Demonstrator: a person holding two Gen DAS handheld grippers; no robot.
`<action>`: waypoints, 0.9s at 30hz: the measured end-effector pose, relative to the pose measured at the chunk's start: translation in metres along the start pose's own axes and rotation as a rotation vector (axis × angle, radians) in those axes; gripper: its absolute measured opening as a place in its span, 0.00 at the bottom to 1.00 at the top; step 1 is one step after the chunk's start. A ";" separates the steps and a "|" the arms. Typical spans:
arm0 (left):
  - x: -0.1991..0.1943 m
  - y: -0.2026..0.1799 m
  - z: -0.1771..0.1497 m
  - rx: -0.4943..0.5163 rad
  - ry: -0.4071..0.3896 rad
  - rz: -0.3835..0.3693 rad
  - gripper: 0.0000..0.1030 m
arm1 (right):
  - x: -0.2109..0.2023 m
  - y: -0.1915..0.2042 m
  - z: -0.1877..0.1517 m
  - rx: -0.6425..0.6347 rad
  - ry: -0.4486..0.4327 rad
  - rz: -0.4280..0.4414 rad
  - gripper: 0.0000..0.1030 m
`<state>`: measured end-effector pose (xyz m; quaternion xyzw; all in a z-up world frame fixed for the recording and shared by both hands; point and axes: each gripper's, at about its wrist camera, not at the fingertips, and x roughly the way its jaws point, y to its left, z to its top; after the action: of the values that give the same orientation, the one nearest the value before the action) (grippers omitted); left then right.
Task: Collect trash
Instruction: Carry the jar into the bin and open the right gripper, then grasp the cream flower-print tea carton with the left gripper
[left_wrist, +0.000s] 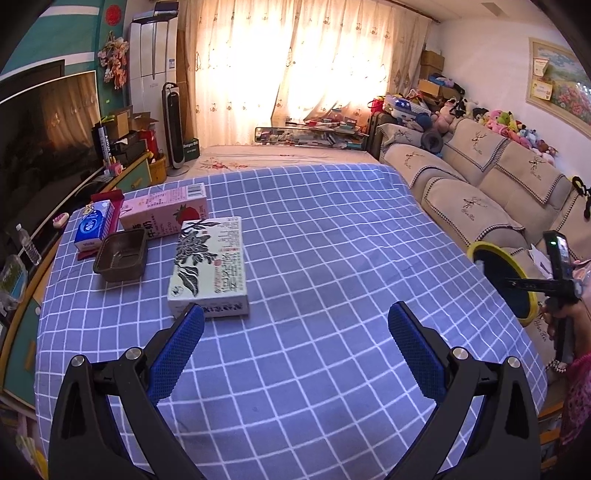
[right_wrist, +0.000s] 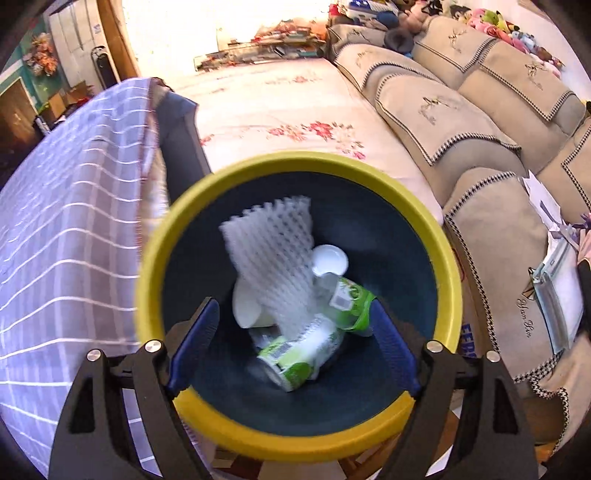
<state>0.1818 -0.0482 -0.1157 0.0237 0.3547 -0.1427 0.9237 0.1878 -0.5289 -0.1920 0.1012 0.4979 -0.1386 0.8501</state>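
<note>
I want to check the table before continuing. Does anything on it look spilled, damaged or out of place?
Nothing looks spilled or damaged. The floral box, pink carton, blue pack and brown tray lie flat on the checked cloth.

Checked cloth on the table; printed cardboard boxes; brown glossy plastic tray; white foam netting; smooth matt yellow-rimmed bin; textured blue rubber pads.

Left wrist view slants across table; right peers into blurred, perhaps close, bin.
</note>
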 end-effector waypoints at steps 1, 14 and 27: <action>0.003 0.003 0.002 -0.001 0.006 0.011 0.95 | -0.003 0.004 -0.001 -0.009 -0.003 0.006 0.77; 0.067 0.065 0.032 -0.106 0.126 0.102 0.95 | -0.018 0.029 0.005 -0.069 -0.035 0.029 0.78; 0.130 0.084 0.040 -0.152 0.253 0.097 0.95 | -0.016 0.037 0.004 -0.088 -0.030 0.041 0.78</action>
<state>0.3234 -0.0057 -0.1771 -0.0117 0.4766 -0.0666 0.8765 0.1961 -0.4932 -0.1743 0.0718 0.4883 -0.1004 0.8639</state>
